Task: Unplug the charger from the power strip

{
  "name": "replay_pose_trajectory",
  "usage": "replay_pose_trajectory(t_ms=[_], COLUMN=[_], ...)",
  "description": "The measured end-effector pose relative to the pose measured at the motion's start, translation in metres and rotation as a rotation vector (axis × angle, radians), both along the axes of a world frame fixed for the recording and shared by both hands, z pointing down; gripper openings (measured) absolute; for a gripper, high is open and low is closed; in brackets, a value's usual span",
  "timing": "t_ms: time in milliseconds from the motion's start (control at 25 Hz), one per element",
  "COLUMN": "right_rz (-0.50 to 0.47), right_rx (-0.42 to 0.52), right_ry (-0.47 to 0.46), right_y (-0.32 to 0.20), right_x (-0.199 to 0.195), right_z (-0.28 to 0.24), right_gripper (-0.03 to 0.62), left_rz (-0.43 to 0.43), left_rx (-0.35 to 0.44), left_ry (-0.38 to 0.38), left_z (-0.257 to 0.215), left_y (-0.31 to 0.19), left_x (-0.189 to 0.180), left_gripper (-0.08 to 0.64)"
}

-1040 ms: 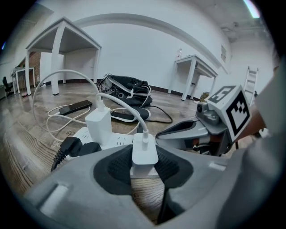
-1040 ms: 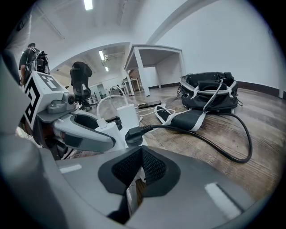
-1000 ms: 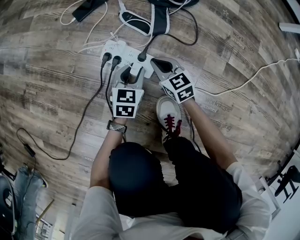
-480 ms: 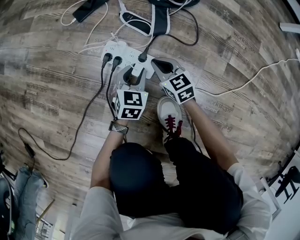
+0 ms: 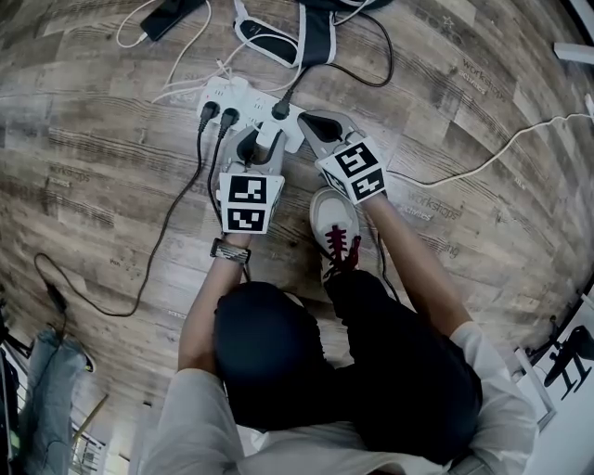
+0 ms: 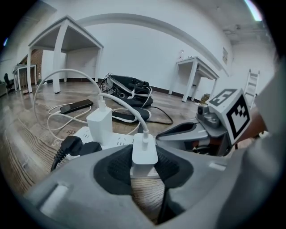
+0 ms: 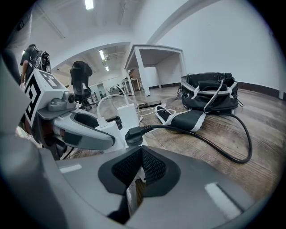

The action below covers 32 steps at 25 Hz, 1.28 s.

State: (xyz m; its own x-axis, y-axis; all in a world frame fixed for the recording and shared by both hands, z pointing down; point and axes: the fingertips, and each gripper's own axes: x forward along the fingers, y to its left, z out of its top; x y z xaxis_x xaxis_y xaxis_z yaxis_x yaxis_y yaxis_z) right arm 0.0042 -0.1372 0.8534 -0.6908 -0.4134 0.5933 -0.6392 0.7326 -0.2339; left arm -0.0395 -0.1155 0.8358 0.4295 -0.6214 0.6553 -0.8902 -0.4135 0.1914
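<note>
A white power strip [image 5: 232,96] lies on the wooden floor. My left gripper [image 5: 263,141] is shut on a small white charger [image 6: 144,150] that stands upright at the strip's near end, its white cable [image 6: 129,112] arching away. Whether its prongs still sit in the socket is hidden. In the left gripper view, a taller white charger [image 6: 99,126] and two black plugs [image 6: 71,145] also sit in the strip. My right gripper [image 5: 302,121] is shut, its tips at the strip's right end beside a black plug [image 7: 134,134]. Whether it touches the strip I cannot tell.
A black-and-white bag [image 5: 311,32] and a phone [image 5: 172,14] on a white lead lie beyond the strip. Black cables [image 5: 176,213] trail left across the floor, and a white cable [image 5: 483,162] runs right. The person's shoe [image 5: 334,227] stands just behind the grippers.
The left gripper's marker cube tipped slightly half a second ago and is back where it was. Both grippers stay at the strip.
</note>
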Motion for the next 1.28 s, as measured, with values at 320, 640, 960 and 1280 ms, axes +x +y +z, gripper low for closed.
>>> replay_pose_trajectory(t_ms=[320,640,960,1280], right_rz=[0.005,0.006,0.005,0.001], right_rx=[0.006,0.008,0.013,0.011], right_ry=[0.007,0.006,0.011,0.010], right_y=[0.0014,0.0010,0.0014,0.0018], right_x=[0.0003,-0.0001,0.0002,-0.0004], right_z=[-0.0001,-0.0004,-0.0001,0.0002], right_gripper=[0.001,0.000,0.001,0.000], left_rz=[0.090,0.070,0.027,0.074], left_rx=[0.035,0.020,0.006,0.027], left_ry=[-0.141,-0.099,-0.024,-0.086], left_z=[-0.0009,-0.0005,-0.0014,-0.0024], left_y=[0.0025,0.0017,0.0003,0.0019], left_x=[0.0065,0.0045,0.0002,0.0025], left_gripper=[0.140,0.140,0.141,0.140])
